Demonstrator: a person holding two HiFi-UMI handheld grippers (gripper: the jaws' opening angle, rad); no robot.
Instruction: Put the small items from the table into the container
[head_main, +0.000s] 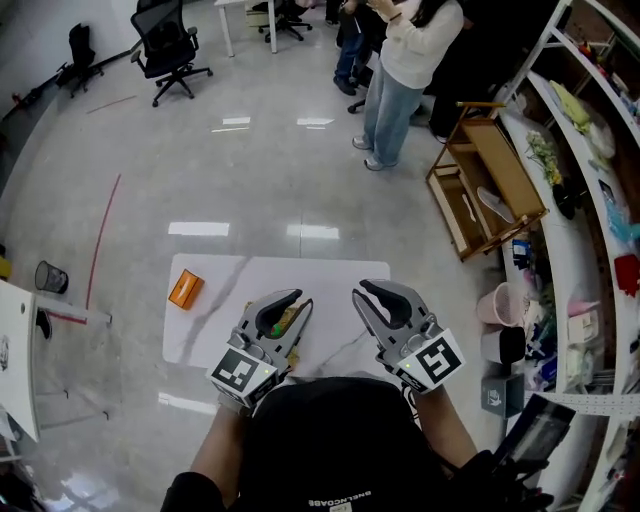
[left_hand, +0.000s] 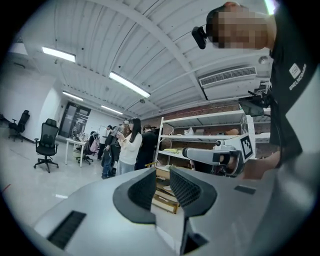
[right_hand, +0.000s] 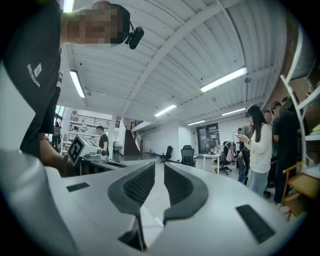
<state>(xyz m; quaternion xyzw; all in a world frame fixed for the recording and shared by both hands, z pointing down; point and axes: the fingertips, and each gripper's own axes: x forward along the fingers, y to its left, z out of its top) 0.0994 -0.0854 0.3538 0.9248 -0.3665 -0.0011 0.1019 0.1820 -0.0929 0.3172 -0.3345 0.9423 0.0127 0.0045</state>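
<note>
Box (head_main: 185, 289) lies on table (head_main: 330, 275), long axis pointing away, slightly rightward.

- Worktop (head_main: 330, 275): near edge hidden behind the left hand-held gripper (head_main: 297, 302), the right hand-held gripper (head_main: 360, 292) and the person's body (head_main: 330, 450)
- Yellow-green item (head_main: 287, 318): mostly covered by the left hand-held gripper, kind cannot be told
- Orange item (head_main: 185, 289): too small to identify
- Standing person (head_main: 415, 55): head cut off by the top edge
- Shelves (head_main: 590, 200): cut off at the right edge, goods too small to name
</note>
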